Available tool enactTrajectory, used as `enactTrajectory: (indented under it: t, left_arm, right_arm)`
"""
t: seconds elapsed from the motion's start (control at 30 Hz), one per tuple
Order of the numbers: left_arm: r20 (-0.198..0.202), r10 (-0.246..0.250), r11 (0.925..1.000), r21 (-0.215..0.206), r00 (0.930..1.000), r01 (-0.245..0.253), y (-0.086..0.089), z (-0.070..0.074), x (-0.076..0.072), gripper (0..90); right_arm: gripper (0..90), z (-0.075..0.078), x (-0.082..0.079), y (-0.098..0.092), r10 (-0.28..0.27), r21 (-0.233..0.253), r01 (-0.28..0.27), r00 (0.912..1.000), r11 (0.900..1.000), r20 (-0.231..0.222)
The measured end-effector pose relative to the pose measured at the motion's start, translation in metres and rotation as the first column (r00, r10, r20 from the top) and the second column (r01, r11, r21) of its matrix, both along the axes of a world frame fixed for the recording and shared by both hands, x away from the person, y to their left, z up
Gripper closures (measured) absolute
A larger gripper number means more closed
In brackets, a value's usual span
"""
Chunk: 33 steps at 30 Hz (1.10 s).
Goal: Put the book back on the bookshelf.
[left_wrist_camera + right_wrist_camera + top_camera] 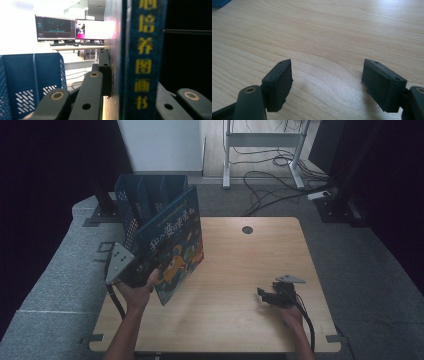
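Left claw (141,270) is mostly hidden in the high view behind the picture book (172,247) and the person's left hand (140,290); just its grey plate shows at the book's left edge. In the left claw view the book's spine (146,60) stands between the jaws w/ yellow characters running down it; top and bottom are cut off, and one jaw lies flat against the cover, so the claw is clamped on the book. Book is held upright, slightly tilted, at the left of the worktop (250,270), just beside/against the blue file rack (145,195); can't tell if its lower edge touches the wood. Rack's far side is dark, hard to read. Right claw (267,295) sits low at the near right of the worktop, jaws spread wide, nothing between them, pads (278,82) just over bare wood.
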State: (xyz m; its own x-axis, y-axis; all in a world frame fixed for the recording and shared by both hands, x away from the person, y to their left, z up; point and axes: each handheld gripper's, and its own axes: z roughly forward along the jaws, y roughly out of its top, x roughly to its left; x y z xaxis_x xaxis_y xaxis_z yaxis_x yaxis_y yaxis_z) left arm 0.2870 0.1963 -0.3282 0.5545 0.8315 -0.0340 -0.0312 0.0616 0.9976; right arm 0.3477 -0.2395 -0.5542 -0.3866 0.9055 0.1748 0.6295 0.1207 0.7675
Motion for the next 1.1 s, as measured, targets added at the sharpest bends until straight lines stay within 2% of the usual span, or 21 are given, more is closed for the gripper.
enactTrajectory:
  t: [0.47,1.1]
  left_arm:
    - [0.012,0.06,0.998,-0.019,0.9981,-0.06,0.018,0.007,0.006,82.1]
    - [0.006,0.115,0.993,-0.025,0.9933,-0.115,0.029,0.006,0.017,82.1]
  right_arm:
    - [25.3,0.0,0.0,-0.001,-0.014,0.004,0.014,0.9999,1.0,-0.005]
    - [25.5,0.0,0.0,0.0,-0.014,-0.007,0.014,0.9999,1.0,0.002]
